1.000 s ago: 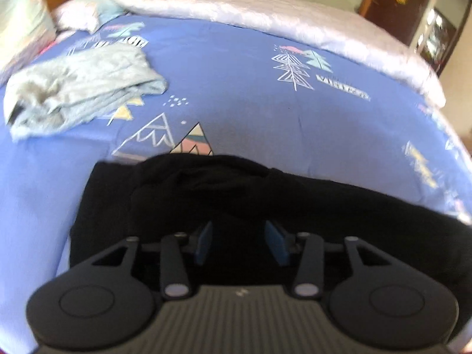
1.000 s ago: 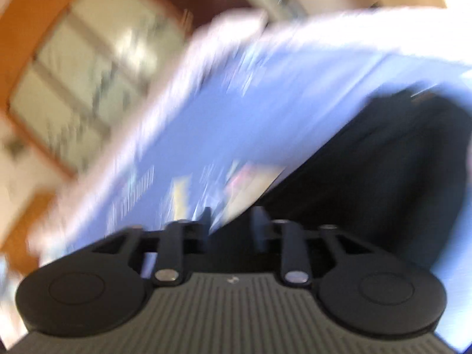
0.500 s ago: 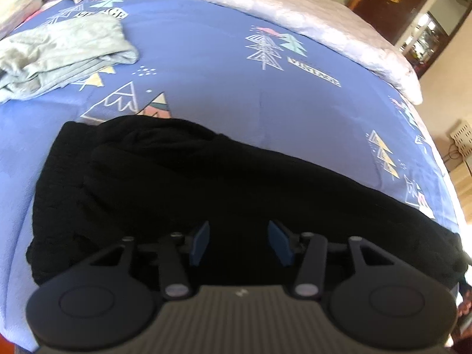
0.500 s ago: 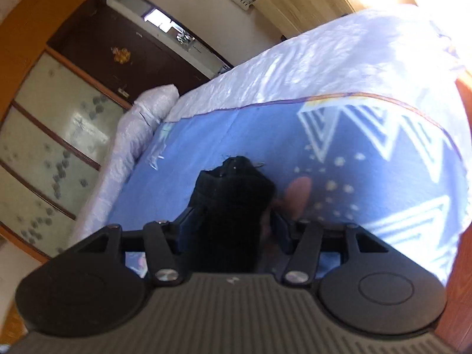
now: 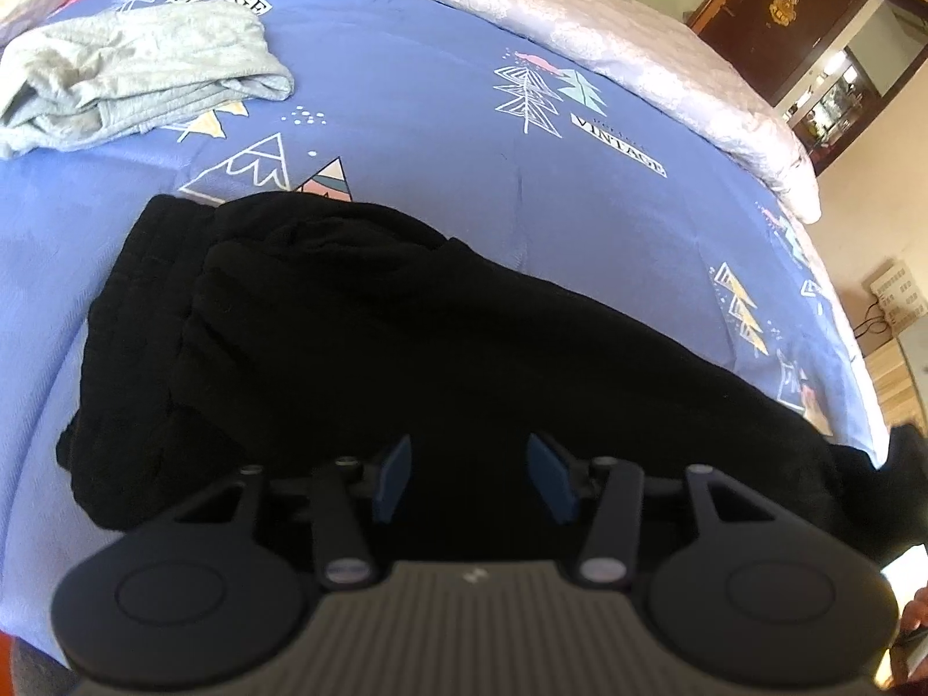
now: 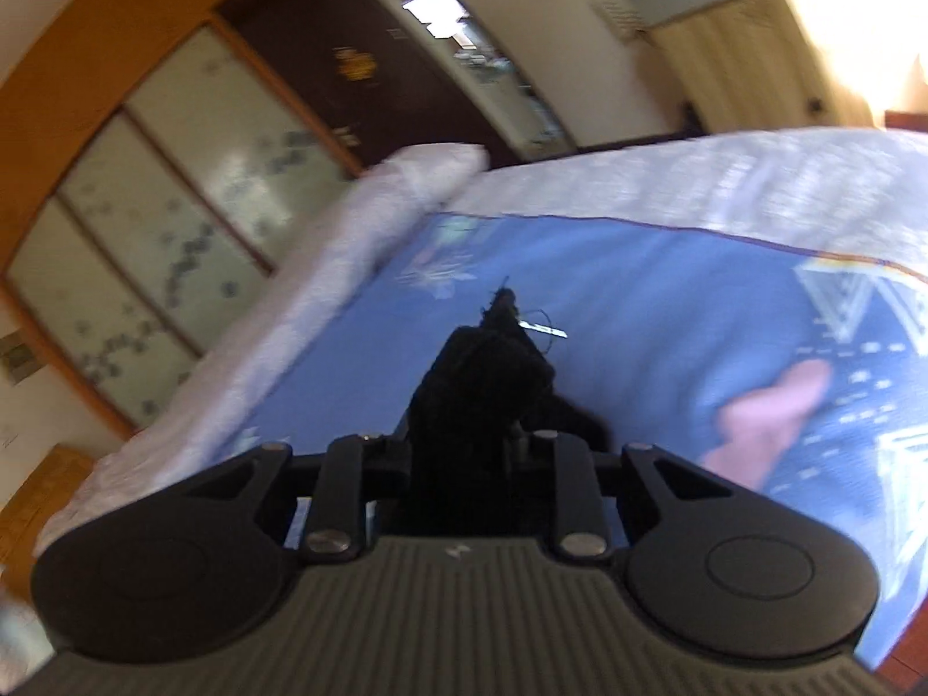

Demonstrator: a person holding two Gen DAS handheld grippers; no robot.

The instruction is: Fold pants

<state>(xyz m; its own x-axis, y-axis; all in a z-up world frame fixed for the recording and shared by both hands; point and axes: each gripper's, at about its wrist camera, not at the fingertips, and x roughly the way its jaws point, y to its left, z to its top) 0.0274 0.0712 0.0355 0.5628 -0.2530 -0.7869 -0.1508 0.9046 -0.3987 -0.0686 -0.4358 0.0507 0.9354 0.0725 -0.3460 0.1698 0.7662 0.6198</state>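
Observation:
Black pants [image 5: 406,348] lie across the blue printed bed sheet [image 5: 406,87], waist end bunched at the left, legs running to the right. My left gripper [image 5: 470,472] is open and empty, hovering over the middle of the pants. My right gripper [image 6: 464,441] is shut on a bunched black end of the pants [image 6: 481,383] and holds it above the sheet [image 6: 638,319]; its fingertips are hidden by the cloth.
A crumpled grey garment [image 5: 133,75] lies at the sheet's far left. A pale quilt [image 5: 580,17] is rolled along the far edge, with a dark wooden cabinet [image 5: 783,6] beyond. The bed's right edge drops off near a wall socket [image 5: 896,296].
My left gripper drew back and shows more of the pants. My right gripper swung away from the pants' body and now holds their end lifted, looking along the bed.

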